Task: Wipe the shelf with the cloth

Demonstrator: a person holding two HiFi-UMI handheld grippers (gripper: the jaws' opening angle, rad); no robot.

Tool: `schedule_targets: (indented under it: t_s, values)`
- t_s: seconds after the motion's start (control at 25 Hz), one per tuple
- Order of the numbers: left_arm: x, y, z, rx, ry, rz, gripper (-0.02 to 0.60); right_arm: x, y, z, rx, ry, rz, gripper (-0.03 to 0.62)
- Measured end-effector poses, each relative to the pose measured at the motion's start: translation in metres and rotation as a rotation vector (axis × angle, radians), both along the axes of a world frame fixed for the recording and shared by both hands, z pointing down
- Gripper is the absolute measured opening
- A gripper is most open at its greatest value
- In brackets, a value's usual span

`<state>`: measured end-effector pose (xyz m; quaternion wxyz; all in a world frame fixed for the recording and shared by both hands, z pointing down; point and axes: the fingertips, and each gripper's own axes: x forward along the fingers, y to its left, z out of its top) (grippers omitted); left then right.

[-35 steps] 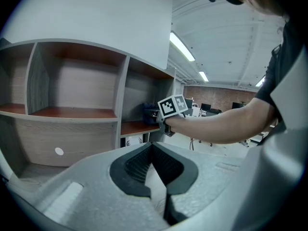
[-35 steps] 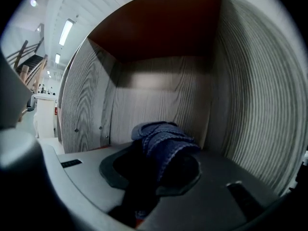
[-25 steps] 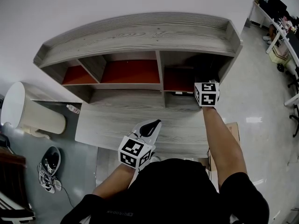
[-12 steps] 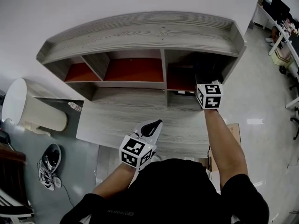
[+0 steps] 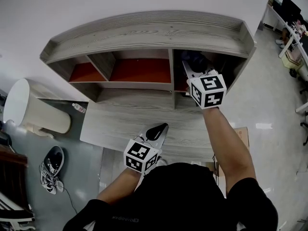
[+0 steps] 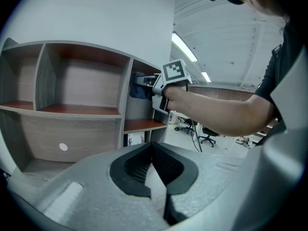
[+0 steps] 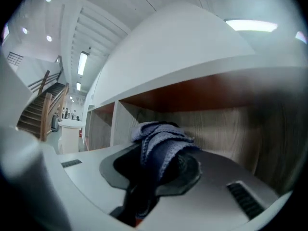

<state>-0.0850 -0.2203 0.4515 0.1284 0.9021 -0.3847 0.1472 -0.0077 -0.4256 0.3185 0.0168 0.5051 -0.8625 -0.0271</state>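
Observation:
The grey wooden shelf [image 5: 144,32] has orange-red boards in three compartments. My right gripper [image 5: 193,69] reaches into the right compartment [image 5: 179,84], shut on a dark blue cloth [image 5: 192,58]. In the right gripper view the bunched cloth [image 7: 161,141] sits between the jaws of that gripper [image 7: 159,165], under the compartment's ceiling. The left gripper view shows the cloth [image 6: 138,88] at that compartment's upper part, held off the orange board. My left gripper [image 5: 157,131] hangs low over the desk top [image 5: 120,124], its jaws [image 6: 153,148] meeting at the tips with nothing in them.
A white round bin [image 5: 29,109] stands left of the desk, with a small bottle [image 5: 78,108] beside it and shoes [image 5: 50,170] on the floor. A cardboard box [image 5: 239,134] lies at the right. Office chairs [image 6: 208,134] stand further off.
My right gripper has swung up and leftward inside the right compartment, so the cloth now shows above the marker cube. The left gripper has stayed put.

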Motion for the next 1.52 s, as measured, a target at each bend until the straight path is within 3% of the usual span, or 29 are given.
schedule_targets:
  t_s: [0.28,0.8,1.52]
  values:
    - [-0.005,0.003,0.002,-0.004,0.003,-0.017,0.008,-0.022,-0.001,-0.026,0.036,0.040,-0.030,0.097]
    - [-0.006,0.003,0.000,0.002,0.002,-0.015,0.008,-0.025,-0.001,-0.027,0.044,0.089,-0.017,0.097]
    - [-0.008,-0.001,0.004,-0.010,-0.003,-0.018,0.008,-0.026,0.001,0.048,-0.087,0.100,-0.011,0.097]
